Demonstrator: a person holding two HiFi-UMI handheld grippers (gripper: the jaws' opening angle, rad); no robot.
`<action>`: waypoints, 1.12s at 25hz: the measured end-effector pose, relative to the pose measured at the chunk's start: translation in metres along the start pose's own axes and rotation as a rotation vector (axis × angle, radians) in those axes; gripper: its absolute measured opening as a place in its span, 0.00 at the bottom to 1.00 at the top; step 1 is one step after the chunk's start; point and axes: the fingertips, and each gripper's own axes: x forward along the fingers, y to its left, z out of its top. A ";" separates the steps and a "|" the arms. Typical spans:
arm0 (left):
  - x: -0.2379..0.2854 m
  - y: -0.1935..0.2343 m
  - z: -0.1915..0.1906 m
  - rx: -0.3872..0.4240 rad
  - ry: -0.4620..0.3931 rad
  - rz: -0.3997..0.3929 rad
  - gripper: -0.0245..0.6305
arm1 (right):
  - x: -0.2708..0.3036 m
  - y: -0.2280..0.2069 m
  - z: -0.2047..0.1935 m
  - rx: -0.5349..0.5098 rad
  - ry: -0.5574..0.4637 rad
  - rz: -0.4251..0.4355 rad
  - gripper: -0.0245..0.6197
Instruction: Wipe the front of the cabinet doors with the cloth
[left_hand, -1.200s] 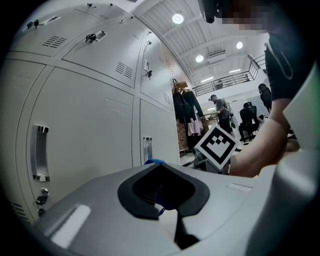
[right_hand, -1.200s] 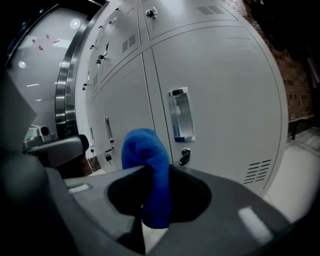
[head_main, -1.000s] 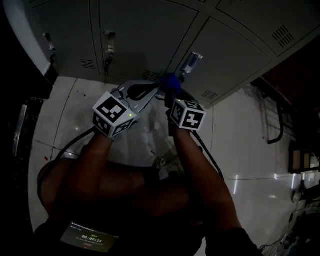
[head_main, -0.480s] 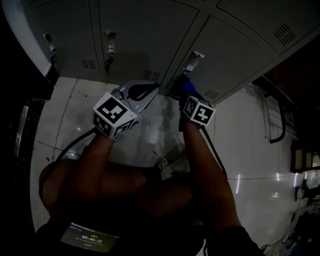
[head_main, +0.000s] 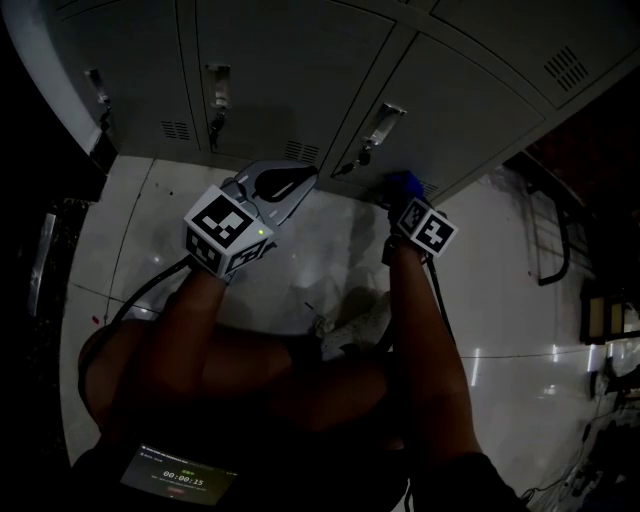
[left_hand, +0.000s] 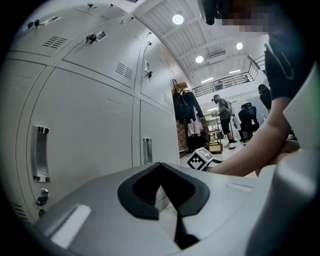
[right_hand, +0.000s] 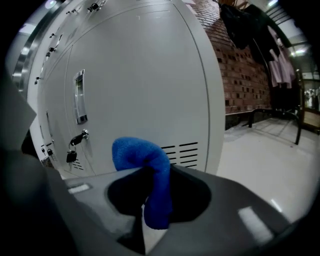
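Observation:
A blue cloth (right_hand: 147, 172) is pinched in my right gripper (right_hand: 150, 200), folded over the jaw tips. In the head view the blue cloth (head_main: 402, 185) sits against the low part of a grey cabinet door (head_main: 470, 110), near its vent slots, with the right gripper (head_main: 415, 205) behind it. That door's handle (right_hand: 79, 97) and a padlock (right_hand: 71, 156) lie to the left in the right gripper view. My left gripper (head_main: 290, 180) is shut with nothing in it and hangs near the base of the middle door (head_main: 270, 70).
A row of grey locker doors (left_hand: 80, 130) runs along the wall, each with a handle (left_hand: 40, 152) and vents. A white glossy floor (head_main: 300, 260) lies below. A black cable trails on the floor. A brick wall (right_hand: 240, 80) and hanging clothes (right_hand: 250, 30) stand to the right. People stand far off.
My right gripper has carried the blue cloth rightward and a little downward across the door, away from the handle. The left gripper has stayed put.

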 end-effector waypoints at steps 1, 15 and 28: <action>0.000 0.000 0.000 -0.001 0.000 0.001 0.04 | 0.000 -0.012 0.001 -0.008 -0.004 -0.030 0.16; 0.000 0.000 -0.002 0.001 -0.002 -0.001 0.04 | -0.006 -0.098 0.011 0.084 -0.035 -0.193 0.16; -0.002 0.006 -0.005 -0.006 0.006 0.006 0.04 | -0.029 -0.068 0.009 0.238 -0.021 -0.124 0.16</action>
